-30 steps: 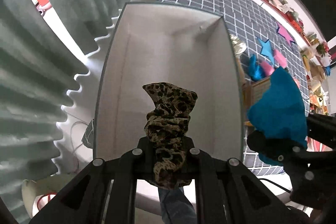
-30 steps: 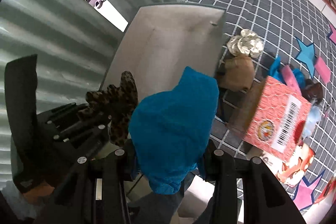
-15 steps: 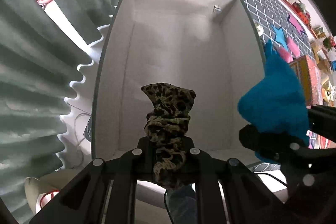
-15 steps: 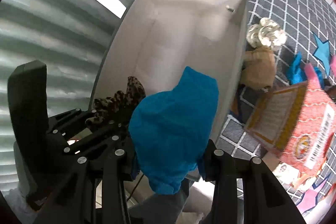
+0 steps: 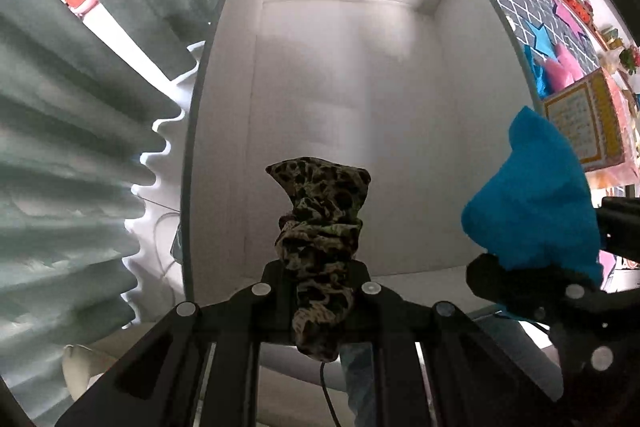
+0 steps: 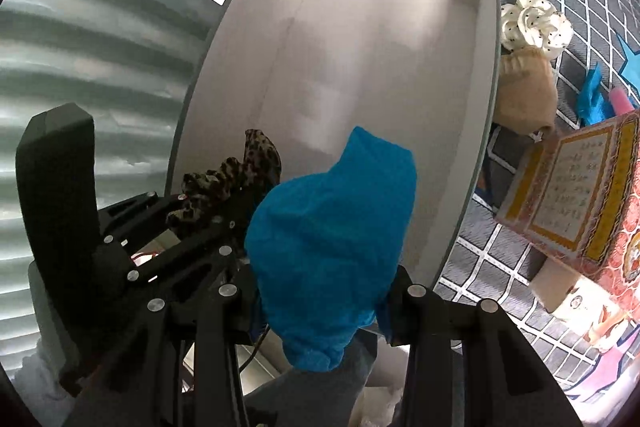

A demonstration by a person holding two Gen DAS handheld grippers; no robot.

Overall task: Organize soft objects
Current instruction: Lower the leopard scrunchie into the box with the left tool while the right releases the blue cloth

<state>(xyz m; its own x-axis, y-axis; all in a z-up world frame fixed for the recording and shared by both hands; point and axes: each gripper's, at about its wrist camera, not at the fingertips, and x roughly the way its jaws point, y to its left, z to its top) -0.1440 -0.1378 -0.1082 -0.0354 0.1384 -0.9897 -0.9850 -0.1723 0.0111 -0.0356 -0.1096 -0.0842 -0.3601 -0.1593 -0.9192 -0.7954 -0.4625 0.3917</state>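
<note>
My left gripper (image 5: 320,279) is shut on a leopard-print scrunchie (image 5: 322,223) and holds it over the near end of a white open box (image 5: 224,75). My right gripper (image 6: 320,291) is shut on a blue soft cloth (image 6: 332,227), also above the box's near end (image 6: 480,155). In the right wrist view the left gripper with the scrunchie (image 6: 236,179) sits just left of the blue cloth. In the left wrist view the blue cloth (image 5: 532,207) is at the right. The box interior looks bare.
A cream dotted scrunchie (image 6: 536,23), a tan soft item (image 6: 524,91) and blue and pink pieces (image 6: 600,99) lie on the grey checked mat right of the box. A red printed carton (image 6: 580,195) stands there too. Green curtains (image 5: 80,147) hang at the left.
Both grippers have moved forward and closer over the box, which now fills more of each view. Both still hold their soft items.
</note>
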